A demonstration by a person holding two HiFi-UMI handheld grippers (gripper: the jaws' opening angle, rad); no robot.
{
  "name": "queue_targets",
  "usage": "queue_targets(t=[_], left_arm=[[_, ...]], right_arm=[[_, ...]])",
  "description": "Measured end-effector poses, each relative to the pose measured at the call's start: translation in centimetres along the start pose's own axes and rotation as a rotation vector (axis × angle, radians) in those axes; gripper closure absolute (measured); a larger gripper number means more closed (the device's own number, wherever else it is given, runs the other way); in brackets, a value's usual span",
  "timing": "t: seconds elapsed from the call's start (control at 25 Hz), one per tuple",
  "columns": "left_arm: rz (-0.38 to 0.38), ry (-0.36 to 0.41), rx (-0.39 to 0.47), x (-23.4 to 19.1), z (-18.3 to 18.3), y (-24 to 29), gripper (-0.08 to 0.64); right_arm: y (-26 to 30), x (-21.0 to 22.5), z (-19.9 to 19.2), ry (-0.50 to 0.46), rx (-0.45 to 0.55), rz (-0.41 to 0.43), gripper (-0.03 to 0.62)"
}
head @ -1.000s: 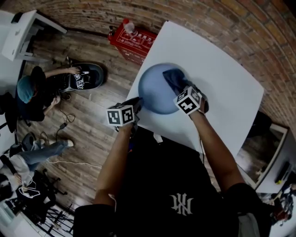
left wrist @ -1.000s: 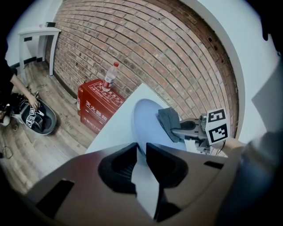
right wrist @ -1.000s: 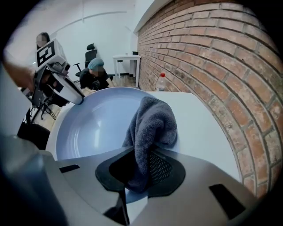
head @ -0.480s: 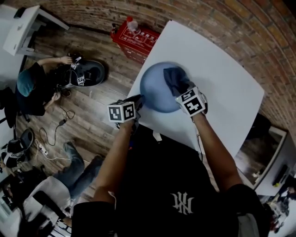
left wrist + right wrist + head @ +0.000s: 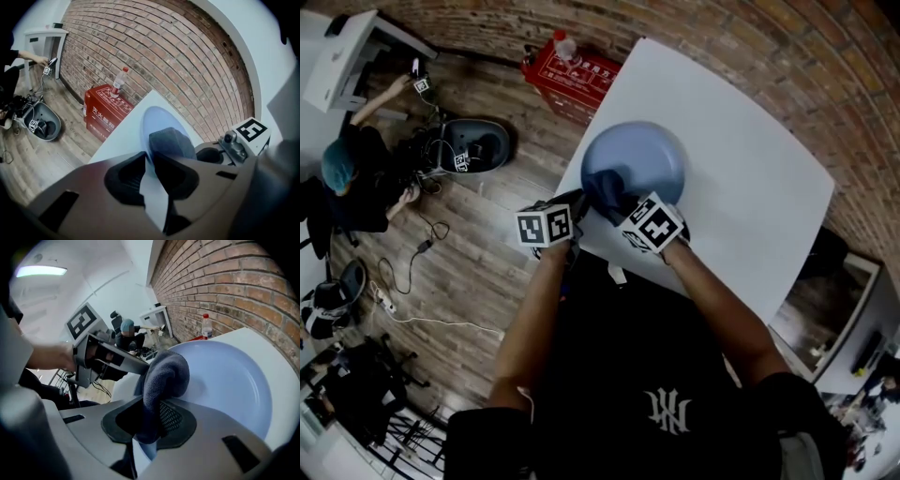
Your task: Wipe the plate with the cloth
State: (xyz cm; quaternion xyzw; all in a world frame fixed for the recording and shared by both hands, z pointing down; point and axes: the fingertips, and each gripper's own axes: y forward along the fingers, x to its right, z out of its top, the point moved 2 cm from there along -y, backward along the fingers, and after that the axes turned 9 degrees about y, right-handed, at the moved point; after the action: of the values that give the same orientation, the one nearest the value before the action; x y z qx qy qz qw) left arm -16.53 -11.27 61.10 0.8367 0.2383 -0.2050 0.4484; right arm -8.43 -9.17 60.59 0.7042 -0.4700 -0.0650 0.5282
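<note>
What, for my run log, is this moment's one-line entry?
left gripper: shut on rim of round blue plate | right gripper: shut on dark grey cloth | cloth: on plate

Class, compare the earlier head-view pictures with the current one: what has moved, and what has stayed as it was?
The right gripper, shut on the dark blue cloth, dragged it across the round light-blue plate from the far side to the near rim, beside the left gripper. Nothing was taken up or released. The left gripper stayed clamped on the plate's rim, and the plate kept its place on the white table.
</note>
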Motion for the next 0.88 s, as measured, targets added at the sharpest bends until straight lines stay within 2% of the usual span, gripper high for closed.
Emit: queue_targets(t=[0.52,0.88], left_arm=[[-0.005,0.008,-0.011,-0.1,0.0,0.1,0.497],[-0.01,0.008,-0.008,-0.3,0.3,0.0,0.497]], right_arm=[[-0.4,1.9,-3.1,-0.13,-0.148,-0.063,0.511],[-3.0,5.8,-4.3,-0.17,-0.181,-0.149,0.511]])
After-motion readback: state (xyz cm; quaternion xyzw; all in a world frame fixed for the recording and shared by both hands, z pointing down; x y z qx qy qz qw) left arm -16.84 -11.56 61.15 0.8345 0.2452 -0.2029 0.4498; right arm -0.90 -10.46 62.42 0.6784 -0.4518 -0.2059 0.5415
